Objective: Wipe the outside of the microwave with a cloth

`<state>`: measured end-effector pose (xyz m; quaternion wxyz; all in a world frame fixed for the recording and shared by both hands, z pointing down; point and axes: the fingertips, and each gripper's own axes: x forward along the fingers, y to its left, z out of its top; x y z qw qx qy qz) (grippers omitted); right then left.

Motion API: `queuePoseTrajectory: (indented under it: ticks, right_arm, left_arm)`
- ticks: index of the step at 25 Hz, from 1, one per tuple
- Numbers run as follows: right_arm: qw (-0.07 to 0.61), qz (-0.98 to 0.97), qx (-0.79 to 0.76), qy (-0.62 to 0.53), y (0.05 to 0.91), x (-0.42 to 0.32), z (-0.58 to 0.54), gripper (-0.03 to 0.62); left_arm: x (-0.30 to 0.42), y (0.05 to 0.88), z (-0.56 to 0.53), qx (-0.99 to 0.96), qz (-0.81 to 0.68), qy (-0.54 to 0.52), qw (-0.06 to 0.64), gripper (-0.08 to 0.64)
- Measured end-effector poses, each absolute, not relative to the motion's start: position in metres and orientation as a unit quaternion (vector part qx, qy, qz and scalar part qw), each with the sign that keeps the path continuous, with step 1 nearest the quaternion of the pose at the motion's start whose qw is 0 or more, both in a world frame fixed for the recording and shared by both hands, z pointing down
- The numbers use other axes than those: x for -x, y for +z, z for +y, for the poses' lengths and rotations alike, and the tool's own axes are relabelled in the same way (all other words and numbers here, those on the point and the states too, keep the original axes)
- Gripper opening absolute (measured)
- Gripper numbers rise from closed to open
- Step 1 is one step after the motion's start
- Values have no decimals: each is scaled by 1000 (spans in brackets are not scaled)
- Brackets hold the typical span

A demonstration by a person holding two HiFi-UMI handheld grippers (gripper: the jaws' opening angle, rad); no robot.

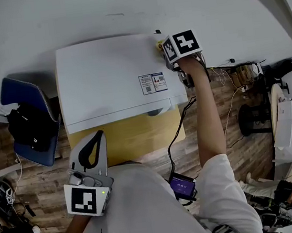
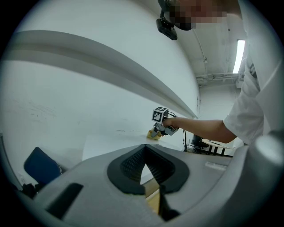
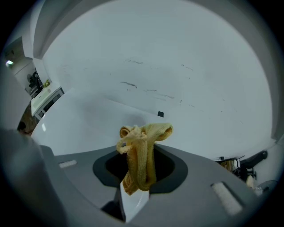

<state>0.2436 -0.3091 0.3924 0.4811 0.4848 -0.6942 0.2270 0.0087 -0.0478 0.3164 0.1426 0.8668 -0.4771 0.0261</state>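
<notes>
Being held at microwave (image 1: pixel 109 75) top's far right corner: yellow cloth (image 3: pixel 141 155), clamped by right gripper (image 3: pixel 140 177) | left gripper (image 2: pixel 144 170) jaws closed together, empty.

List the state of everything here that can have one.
microwave: door looks shut.
right gripper: shut on the cloth.
cloth: bunched, at the microwave's far right top corner.
left gripper: shut, empty, away from the microwave.

R arm (image 1: pixel 207 112) outstretched, R gripper (image 3: pixel 140 175) clamping cloth (image 3: pixel 144 136); L gripper (image 1: pixel 99 137) closed by torso (image 1: pixel 141 209).
</notes>
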Motion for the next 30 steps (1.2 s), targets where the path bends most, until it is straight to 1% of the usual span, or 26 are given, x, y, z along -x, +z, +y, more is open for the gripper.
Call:
queuePoseTrajectory:
  ticks: [12, 30]
  right_arm:
    - [488, -717, -455, 201, 389, -191, -295, 120]
    - [469, -764, -395, 201, 389, -105, -277, 120]
  left_arm:
    - [-3, 313, -41, -865, -480, 14, 145, -8]
    - [9, 312, -34, -860, -489, 8, 144, -8]
